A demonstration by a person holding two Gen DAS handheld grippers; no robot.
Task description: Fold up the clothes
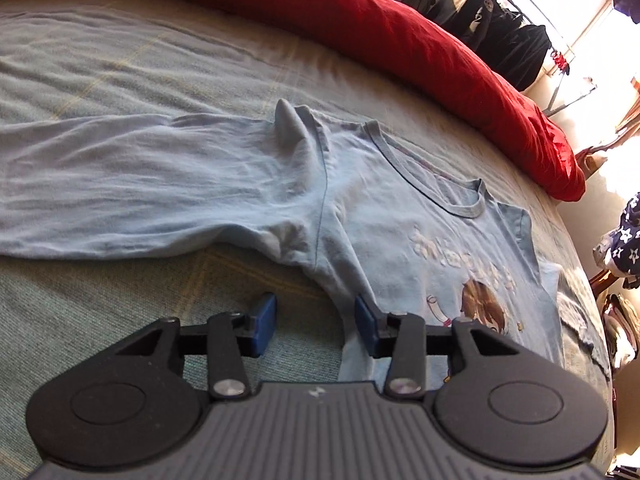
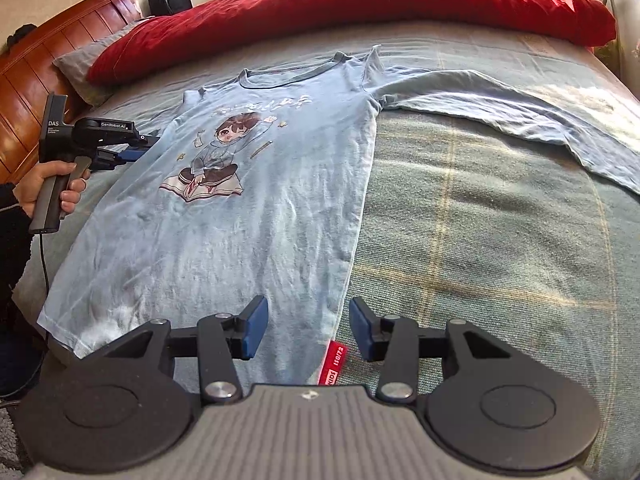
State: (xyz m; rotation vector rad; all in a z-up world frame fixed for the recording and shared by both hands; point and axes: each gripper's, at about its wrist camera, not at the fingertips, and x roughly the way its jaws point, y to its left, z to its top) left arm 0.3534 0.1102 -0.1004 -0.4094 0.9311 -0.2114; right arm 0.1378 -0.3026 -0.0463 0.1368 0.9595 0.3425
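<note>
A light blue long-sleeved shirt (image 2: 240, 208) with a cartoon print lies front up on the bed, collar toward the red duvet. One sleeve (image 2: 520, 112) stretches out flat to the right. My right gripper (image 2: 306, 330) is open over the shirt's lower right hem, by a red size label (image 2: 334, 362). My left gripper (image 1: 316, 330) is open, straddling the shirt's side edge (image 1: 332, 280) below the armpit. The long sleeve (image 1: 120, 192) lies ahead of it. It also shows in the right wrist view (image 2: 136, 148) at the shirt's left side, held by a hand.
The bed has a grey-green cover (image 2: 480, 240). A red duvet (image 2: 360, 4) lies along its far side, with a wooden headboard (image 2: 36, 68) on the left. Dark clothes hang on a rack (image 1: 500, 20) beyond the bed.
</note>
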